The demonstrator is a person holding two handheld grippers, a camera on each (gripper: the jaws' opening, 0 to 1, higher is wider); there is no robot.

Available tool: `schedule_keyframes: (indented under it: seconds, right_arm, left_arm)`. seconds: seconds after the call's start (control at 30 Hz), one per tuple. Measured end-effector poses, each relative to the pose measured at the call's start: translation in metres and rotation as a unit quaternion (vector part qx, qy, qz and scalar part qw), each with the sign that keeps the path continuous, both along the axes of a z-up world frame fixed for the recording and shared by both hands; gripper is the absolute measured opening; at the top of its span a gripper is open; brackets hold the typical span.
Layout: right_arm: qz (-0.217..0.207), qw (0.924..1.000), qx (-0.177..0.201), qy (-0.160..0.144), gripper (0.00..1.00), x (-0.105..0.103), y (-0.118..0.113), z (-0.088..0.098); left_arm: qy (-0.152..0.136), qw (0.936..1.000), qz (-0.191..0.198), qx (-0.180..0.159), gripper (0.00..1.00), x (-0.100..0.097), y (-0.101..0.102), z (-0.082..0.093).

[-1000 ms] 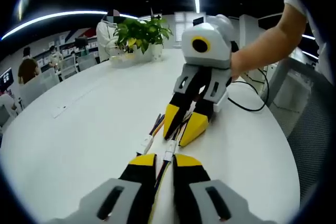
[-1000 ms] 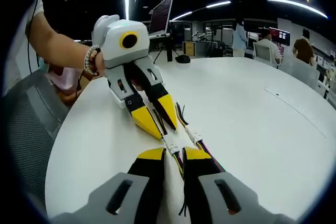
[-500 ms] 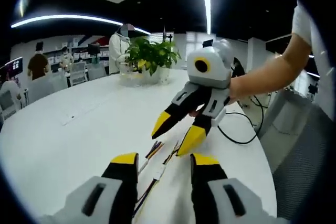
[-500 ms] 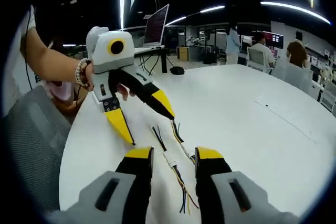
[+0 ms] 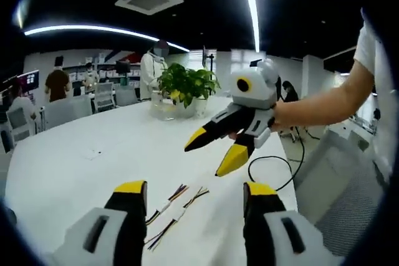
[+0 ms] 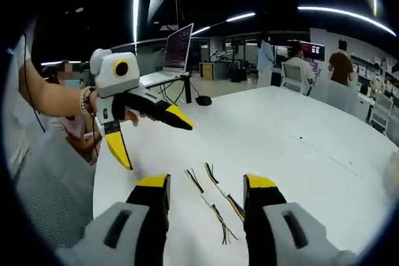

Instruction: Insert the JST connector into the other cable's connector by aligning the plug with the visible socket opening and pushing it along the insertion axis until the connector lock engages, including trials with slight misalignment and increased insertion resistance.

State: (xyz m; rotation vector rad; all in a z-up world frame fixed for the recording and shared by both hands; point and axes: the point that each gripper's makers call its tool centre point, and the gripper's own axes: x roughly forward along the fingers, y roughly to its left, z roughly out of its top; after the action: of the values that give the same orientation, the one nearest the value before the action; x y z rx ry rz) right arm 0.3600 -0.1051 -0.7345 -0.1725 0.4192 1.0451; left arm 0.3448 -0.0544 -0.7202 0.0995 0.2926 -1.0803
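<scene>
So from where I sit, both sets of fingers are spread wide and holding nothing. The left gripper (image 5: 193, 197) sits at the bottom of the left gripper view and the right gripper (image 6: 206, 188) at the bottom of the right gripper view, both lifted clear of the white counter (image 5: 81, 154).

The two cables (image 6: 215, 200) lie side by side on the counter, bottom centre of the right gripper view, between my yellow tips. In the left gripper view they sit low and a bit left of centre. I can't tell from here whether the connectors (image 5: 171, 210) are actually mated or just lying next to each other, they're too small.

My worry is that if the lock isn't clicked, any nudge separates them. Re-grabbing thin loose wires could also pinch the leads instead of the housing and twist the plug off axis.
</scene>
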Motion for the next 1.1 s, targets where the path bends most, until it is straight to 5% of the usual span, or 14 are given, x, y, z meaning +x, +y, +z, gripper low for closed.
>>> schedule_keyframes:
  seconds: [0.57,0.83,1.1]
  right_arm:
    - [-0.083,0.9937,0.063,-0.042,0.50,-0.050,-0.051,0.060]
    - [-0.126,0.9866,0.080,-0.066,0.52,-0.073,-0.084,0.082]
    - [-0.183,0.9748,0.102,-0.077,0.51,-0.094,-0.113,0.088]
  left_arm:
    - [-0.054,0.9948,0.078,-0.039,0.78,-0.056,0.052,0.061]
    - [-0.076,0.9843,0.153,-0.043,0.80,-0.078,0.092,0.079]
    - [-0.103,0.9655,0.230,-0.065,0.80,-0.107,0.141,0.095]
